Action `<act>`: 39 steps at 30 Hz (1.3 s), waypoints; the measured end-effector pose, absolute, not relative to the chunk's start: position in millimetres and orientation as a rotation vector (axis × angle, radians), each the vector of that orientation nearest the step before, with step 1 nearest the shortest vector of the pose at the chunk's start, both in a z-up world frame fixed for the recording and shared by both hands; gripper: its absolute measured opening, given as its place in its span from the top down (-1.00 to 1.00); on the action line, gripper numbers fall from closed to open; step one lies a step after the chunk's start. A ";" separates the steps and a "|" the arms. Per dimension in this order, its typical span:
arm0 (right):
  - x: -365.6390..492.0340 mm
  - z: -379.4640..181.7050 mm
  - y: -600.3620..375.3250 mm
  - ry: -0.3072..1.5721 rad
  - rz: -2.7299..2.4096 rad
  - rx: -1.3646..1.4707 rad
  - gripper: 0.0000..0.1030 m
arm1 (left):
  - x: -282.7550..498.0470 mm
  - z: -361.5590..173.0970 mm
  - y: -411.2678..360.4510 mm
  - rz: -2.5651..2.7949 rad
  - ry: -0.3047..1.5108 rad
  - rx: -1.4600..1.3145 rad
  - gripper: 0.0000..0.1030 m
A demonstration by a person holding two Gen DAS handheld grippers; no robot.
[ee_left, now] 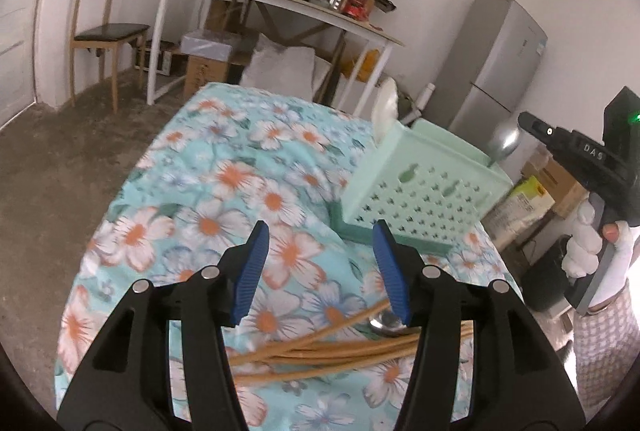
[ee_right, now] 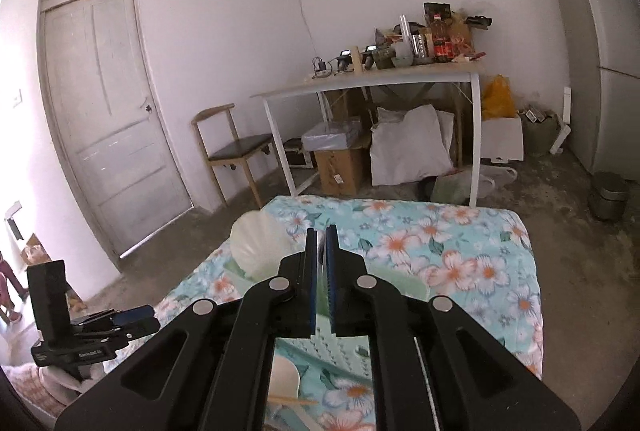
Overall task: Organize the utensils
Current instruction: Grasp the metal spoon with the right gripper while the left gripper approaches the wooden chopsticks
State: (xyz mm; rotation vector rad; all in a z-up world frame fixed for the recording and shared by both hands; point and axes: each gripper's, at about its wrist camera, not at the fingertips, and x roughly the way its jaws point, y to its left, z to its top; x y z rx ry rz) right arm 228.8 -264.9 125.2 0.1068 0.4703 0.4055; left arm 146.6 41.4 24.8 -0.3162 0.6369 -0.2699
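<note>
Left tongs [ee_left: 320, 263] gape, released, above wooden chopsticks [ee_left: 320, 351]; right tongs [ee_right: 320, 271] are clenched, perhaps on something thin, over the perforated mint basket [ee_left: 416, 199].

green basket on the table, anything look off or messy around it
The green basket sits tilted, not flat. Chopsticks lie loose in a crossed pile on the floral tablecloth, with a metal spoon among them.
</note>
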 end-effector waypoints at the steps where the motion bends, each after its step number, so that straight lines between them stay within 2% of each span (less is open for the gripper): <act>1: 222.6 127.3 -267.5 0.459 0.392 0.110 0.64 | 147.0 22.9 38.6 -0.280 0.641 -0.311 0.01; 2: 219.0 128.9 -269.2 0.449 0.386 0.114 0.44 | 146.9 21.4 37.0 -0.289 0.644 -0.307 0.01; 4: 212.3 131.7 -272.9 0.438 0.375 0.127 0.38 | 146.8 20.1 34.4 -0.296 0.650 -0.310 0.01; 11: 178.4 116.6 -279.7 0.472 0.383 0.182 0.37 | 145.9 11.8 26.1 -0.324 0.678 -0.317 0.01; 19: 163.1 40.8 -267.3 0.699 0.396 0.250 0.36 | 155.5 6.9 12.1 -0.385 0.726 -0.349 0.01; 23: 160.2 11.1 -261.1 0.796 0.412 0.297 0.34 | 168.0 0.9 2.6 -0.416 0.775 -0.380 0.05; 26: 159.5 -2.1 -254.0 0.840 0.425 0.286 0.22 | 177.8 -1.8 -1.8 -0.427 0.799 -0.407 0.11; 39: 157.0 -20.0 -241.9 0.879 0.470 0.263 0.13 | 192.6 -11.9 -11.0 -0.484 0.899 -0.472 0.34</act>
